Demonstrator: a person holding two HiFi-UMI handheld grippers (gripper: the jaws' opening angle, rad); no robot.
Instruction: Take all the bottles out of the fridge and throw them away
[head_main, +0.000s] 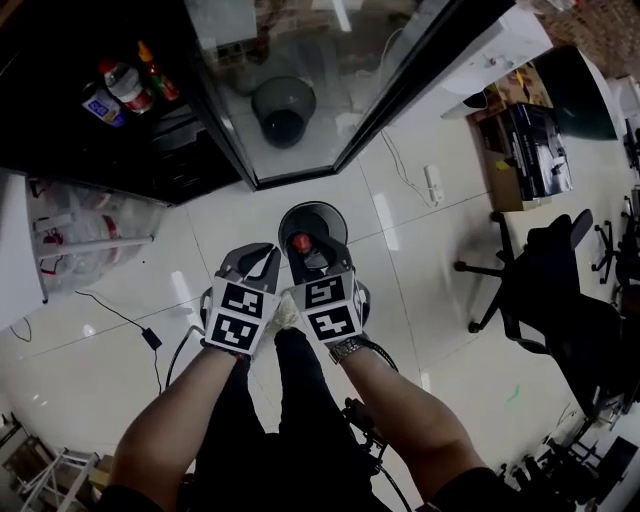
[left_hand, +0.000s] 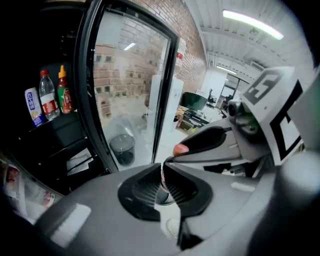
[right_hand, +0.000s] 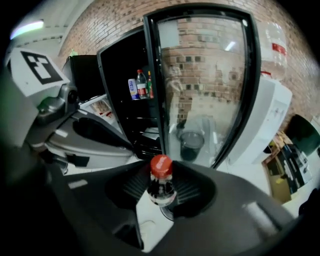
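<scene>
In the head view the open fridge (head_main: 100, 150) fills the corner at 11 o'clock from the grippers. Its glass door (head_main: 330, 50) is swung out across 12 o'clock. Three bottles (head_main: 125, 85) stand together on a shelf inside, well apart from both grippers. Through the glass a dark waste bin (head_main: 283, 108) shows on the floor behind the door. A power strip (head_main: 433, 183) lies on the white tiles at 1 o'clock. A cardboard box (head_main: 530, 150) sits at 2 o'clock and a black office chair (head_main: 540, 270) at 3 o'clock. A clear plastic bag (head_main: 80, 235) slumps at 9 o'clock, with a black adapter (head_main: 152, 338) and its cable at 8 o'clock. Nothing stands between the grippers and the floor right before them.

A second round bin (head_main: 330, 212) sits at 12 o'clock just beyond the jaw tips, partly covered by them.

The right gripper (head_main: 318, 262) is clenched on a red-capped bottle (right_hand: 161, 182) of dark drink. Its ribbed pads press on either side below the cap, and the bottle stands upright between them with the cap at 12 o'clock. The bottle hangs over that near bin.

The left gripper (left_hand: 163, 172) is just beside the right one, at its 9 o'clock. Its jaws are drawn together to a thin slit and grasp nothing.
</scene>
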